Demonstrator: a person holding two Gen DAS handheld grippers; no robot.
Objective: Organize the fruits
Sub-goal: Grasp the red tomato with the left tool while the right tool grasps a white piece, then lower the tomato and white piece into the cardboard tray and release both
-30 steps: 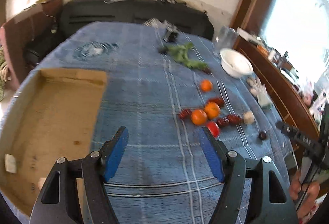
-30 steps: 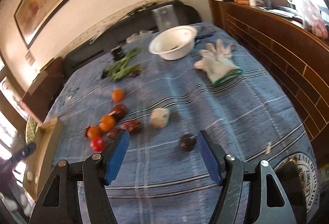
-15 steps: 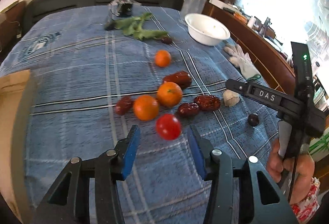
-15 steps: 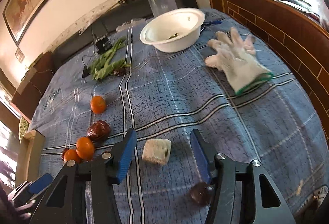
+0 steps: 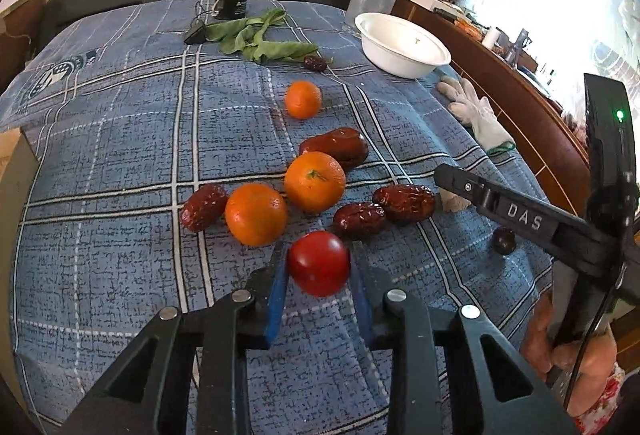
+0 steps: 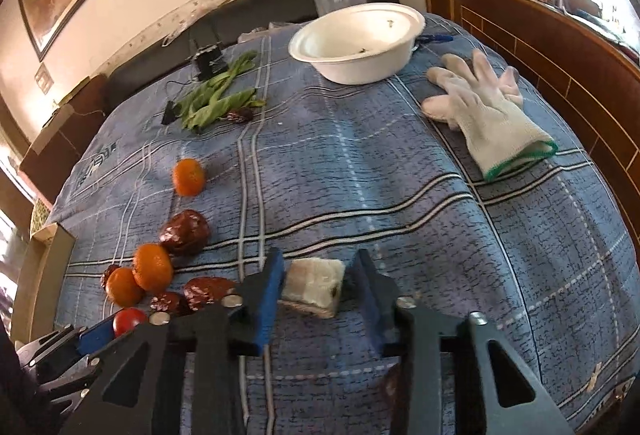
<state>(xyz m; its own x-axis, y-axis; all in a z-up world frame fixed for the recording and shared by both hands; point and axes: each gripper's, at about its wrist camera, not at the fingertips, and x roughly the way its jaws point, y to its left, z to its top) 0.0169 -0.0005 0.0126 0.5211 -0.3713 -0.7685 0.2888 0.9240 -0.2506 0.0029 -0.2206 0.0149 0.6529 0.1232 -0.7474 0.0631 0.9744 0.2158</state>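
Left hand-held gripper [image 5: 319, 267], jaws just closing, clasps the red tomato [image 5: 319, 263] on the blue-plaid surface [image 5: 120, 163]; right hand-held gripper [image 6: 319, 285] likewise closes around a pale cube [image 6: 314, 287]. Lift straight, clearing the nearby oranges [image 5: 256, 213].

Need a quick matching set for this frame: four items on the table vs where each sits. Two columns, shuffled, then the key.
1. tomato
2. pale cube
3. white glove
4. leafy greens

A. beside the white bowl, near the wooden ledge
B. between the left gripper pads
C. far end of the cloth, next to a black device
D. between the right gripper pads

Pairs: 1-B, 2-D, 3-A, 4-C
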